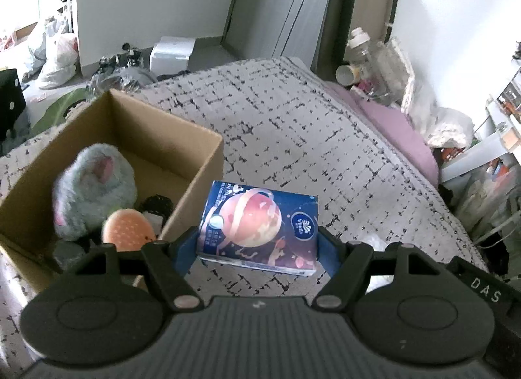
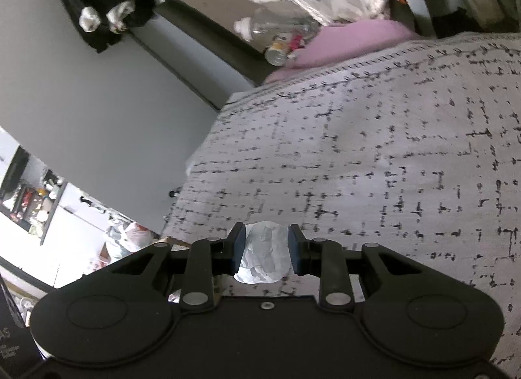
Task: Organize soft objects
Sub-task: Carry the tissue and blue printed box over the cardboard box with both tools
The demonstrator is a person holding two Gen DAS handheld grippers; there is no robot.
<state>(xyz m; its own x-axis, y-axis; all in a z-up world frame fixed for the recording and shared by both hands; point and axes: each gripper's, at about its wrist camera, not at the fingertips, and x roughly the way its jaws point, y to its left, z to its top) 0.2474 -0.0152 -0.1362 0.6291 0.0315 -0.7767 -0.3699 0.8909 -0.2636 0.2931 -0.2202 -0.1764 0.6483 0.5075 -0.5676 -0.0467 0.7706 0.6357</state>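
Observation:
My left gripper (image 1: 257, 248) is shut on a dark blue tissue pack (image 1: 259, 227) with an orange planet print, held above the patterned bedspread (image 1: 293, 124), just right of an open cardboard box (image 1: 198, 164). In the box lie a grey plush toy (image 1: 94, 190), an orange soft ball (image 1: 128, 230) and something black. My right gripper (image 2: 265, 253) is shut on a crumpled white plastic bag (image 2: 265, 256), held over the same bedspread (image 2: 374, 167).
A pink pillow (image 1: 400, 131) lies along the bed's far right edge, also in the right wrist view (image 2: 348, 40). Bottles, cups and bags (image 1: 371, 59) crowd the corner beyond it. White bags (image 1: 58, 53) and a white box (image 1: 171, 54) sit on the floor.

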